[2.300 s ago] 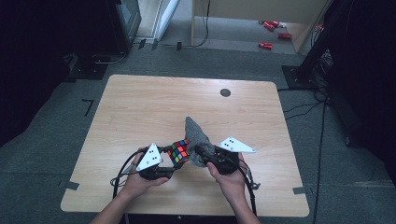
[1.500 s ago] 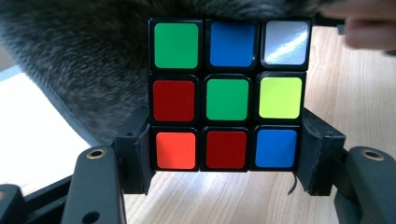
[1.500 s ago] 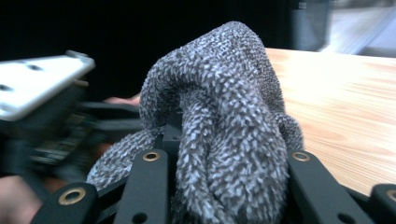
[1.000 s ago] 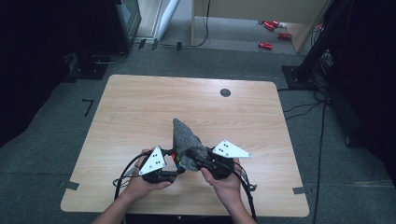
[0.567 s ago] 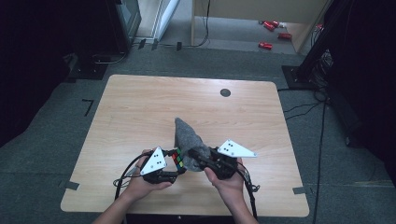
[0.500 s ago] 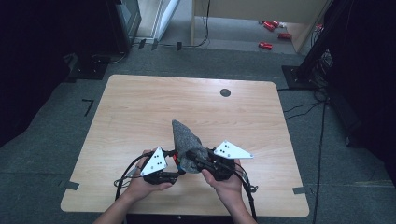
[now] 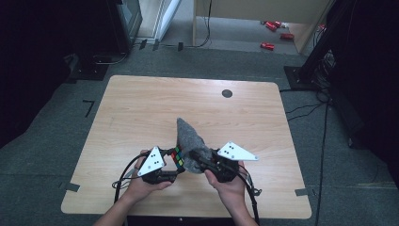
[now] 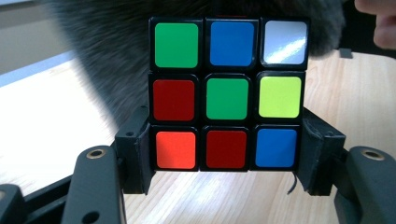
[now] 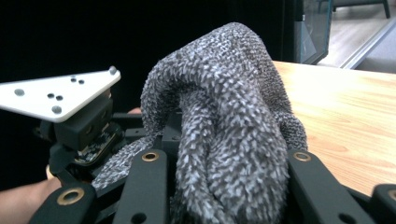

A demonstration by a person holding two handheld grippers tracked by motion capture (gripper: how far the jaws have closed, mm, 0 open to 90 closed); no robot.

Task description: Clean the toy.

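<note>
scrambled colour cube (image 8: pixel 227 95) clamped in left tool (image 8: pixel 224 158), grey knitted cloth (image 9: pixel 224 116) bunched in right tool (image 9: pixel 224 186)

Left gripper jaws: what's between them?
A scrambled puzzle cube, clamped at its bottom row in the left gripper view; grey cloth hangs behind.

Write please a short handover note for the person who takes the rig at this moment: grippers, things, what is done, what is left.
Left gripper: shut on the puzzle cube, held above the table.
Right gripper: shut on the grey cloth, bunched between its jaws.
Position: cloth pressed against the cube's far side, near the table's front edge.
Done: both things gripped and brought together.
Left: probably wiping the cube's remaining faces; the face toward the left gripper's camera is uncovered.
</note>
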